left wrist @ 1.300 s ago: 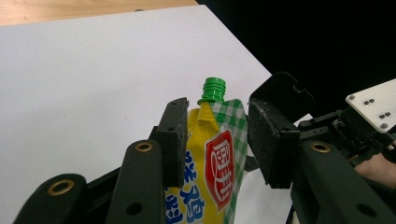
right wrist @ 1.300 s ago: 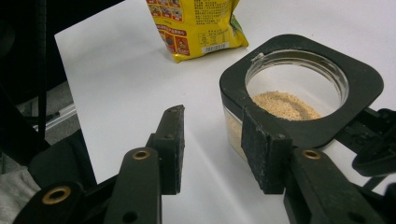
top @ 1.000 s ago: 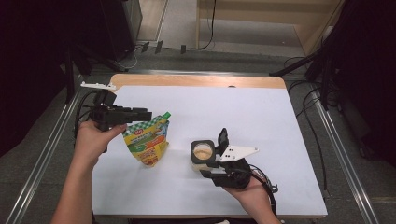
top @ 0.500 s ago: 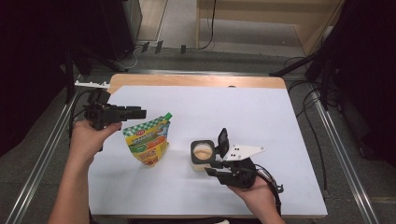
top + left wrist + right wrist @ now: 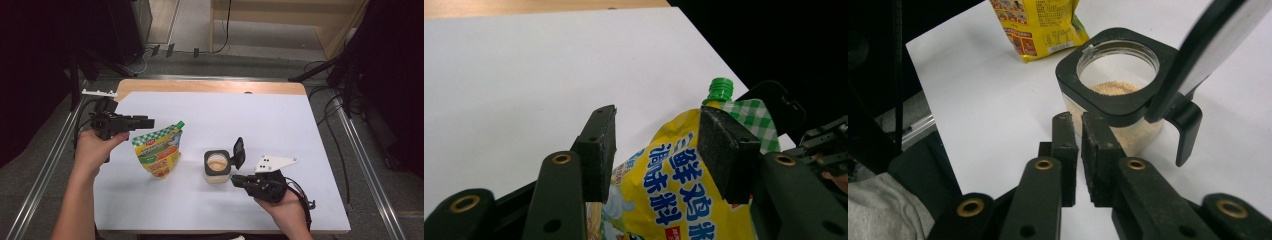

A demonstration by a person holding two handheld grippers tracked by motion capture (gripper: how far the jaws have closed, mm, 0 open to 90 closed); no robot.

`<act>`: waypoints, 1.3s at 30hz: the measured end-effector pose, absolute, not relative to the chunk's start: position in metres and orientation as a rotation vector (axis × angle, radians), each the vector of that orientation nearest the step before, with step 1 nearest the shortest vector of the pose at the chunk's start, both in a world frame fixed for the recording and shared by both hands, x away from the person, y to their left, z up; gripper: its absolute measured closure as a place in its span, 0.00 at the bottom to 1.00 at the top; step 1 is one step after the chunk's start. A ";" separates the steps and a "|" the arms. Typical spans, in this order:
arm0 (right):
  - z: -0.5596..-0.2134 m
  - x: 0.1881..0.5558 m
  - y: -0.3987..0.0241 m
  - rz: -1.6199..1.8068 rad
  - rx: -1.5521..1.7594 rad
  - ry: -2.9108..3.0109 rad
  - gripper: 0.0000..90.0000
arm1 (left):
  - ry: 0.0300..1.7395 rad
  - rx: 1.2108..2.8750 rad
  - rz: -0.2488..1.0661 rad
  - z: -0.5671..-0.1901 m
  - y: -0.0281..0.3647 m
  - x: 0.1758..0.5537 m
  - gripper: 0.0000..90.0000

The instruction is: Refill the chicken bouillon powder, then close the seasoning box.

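At the left side of the bench, my left tool hangs level in the air, and it points toward the green cap of the yellow seasoning pouch. Its jaws stand about half apart and have just been opening. In the left gripper view the pouch appears between and behind the two pads, but they do not press it, so this tool holds nothing. I judge the gap is kept this wide so the tool can come around the upper part of the pouch, near the cap.

The pouch stands upright by itself on the white surface, a little tilted, with the spout at the upper right corner. I think it stands so to keep the cap within reach.

Further to the right, well apart from the pouch, is the small clear jar with a black collar. Its flip lid is open and stands up at the right side, and a tan powder lies at the bottom. The open mouth seems ready to receive the seasoning.

My right tool is low, just beside the jar. Its jaws have just been closing and are now together, with nothing between them. The tips are near the jar wall; if they touch it, I cannot tell.
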State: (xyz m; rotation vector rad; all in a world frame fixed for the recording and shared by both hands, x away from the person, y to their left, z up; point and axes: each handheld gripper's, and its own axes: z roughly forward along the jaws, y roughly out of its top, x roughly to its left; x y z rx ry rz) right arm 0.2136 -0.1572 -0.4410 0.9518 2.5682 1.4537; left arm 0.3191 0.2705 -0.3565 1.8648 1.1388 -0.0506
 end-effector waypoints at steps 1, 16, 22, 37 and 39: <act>-0.441 0.214 -0.158 1.452 0.952 2.569 0.96 | 1.133 1.877 -0.048 -0.358 0.270 0.319 0.55; -0.440 0.222 -0.185 1.424 1.060 2.506 0.98 | 1.149 1.868 -0.017 -0.370 0.272 0.323 0.52; -0.445 0.231 -0.192 1.421 1.131 2.479 1.00 | 1.188 1.846 0.020 -0.381 0.272 0.327 0.52; -0.440 0.262 -0.191 1.504 1.184 2.409 1.00 | 1.204 1.863 0.024 -0.396 0.272 0.333 0.49; -0.439 0.266 -0.187 1.525 1.172 2.414 1.00 | 1.198 1.868 0.030 -0.396 0.272 0.333 0.49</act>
